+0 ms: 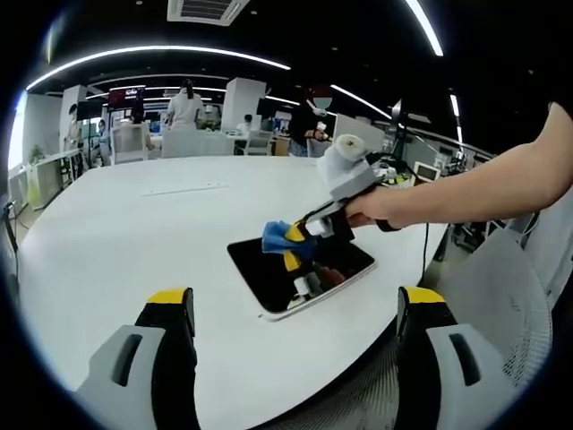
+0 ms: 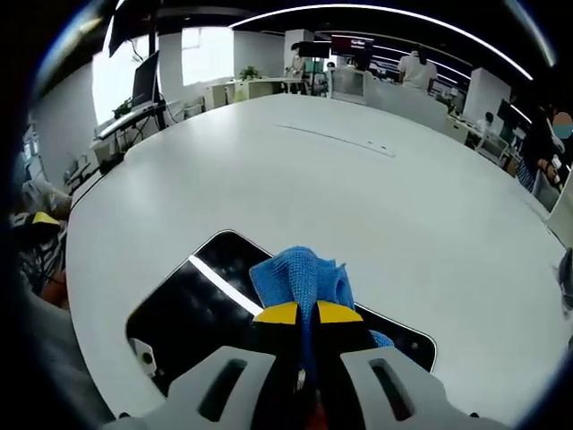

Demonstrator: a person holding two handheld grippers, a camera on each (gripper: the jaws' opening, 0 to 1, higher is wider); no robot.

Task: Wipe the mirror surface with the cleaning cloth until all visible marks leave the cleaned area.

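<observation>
A dark rectangular mirror (image 1: 300,273) with rounded corners lies flat on the white table (image 1: 134,233). In the left gripper view my right gripper (image 1: 300,246), held by a person's hand, presses a blue cloth (image 1: 279,237) onto the mirror's far side. My left gripper (image 1: 295,313) stands open near the table's front edge, apart from the mirror, with nothing between its jaws. In the right gripper view the mirror (image 2: 192,300) reflects a ceiling light strip, and the blue cloth (image 2: 300,278) bunches ahead of my right gripper (image 2: 303,313), whose yellow-tipped jaws are shut on it.
The big white table (image 2: 358,197) stretches far beyond the mirror. A grey mesh chair (image 1: 510,305) stands at the right by the table edge. Desks, chairs, monitors and several people fill the office behind.
</observation>
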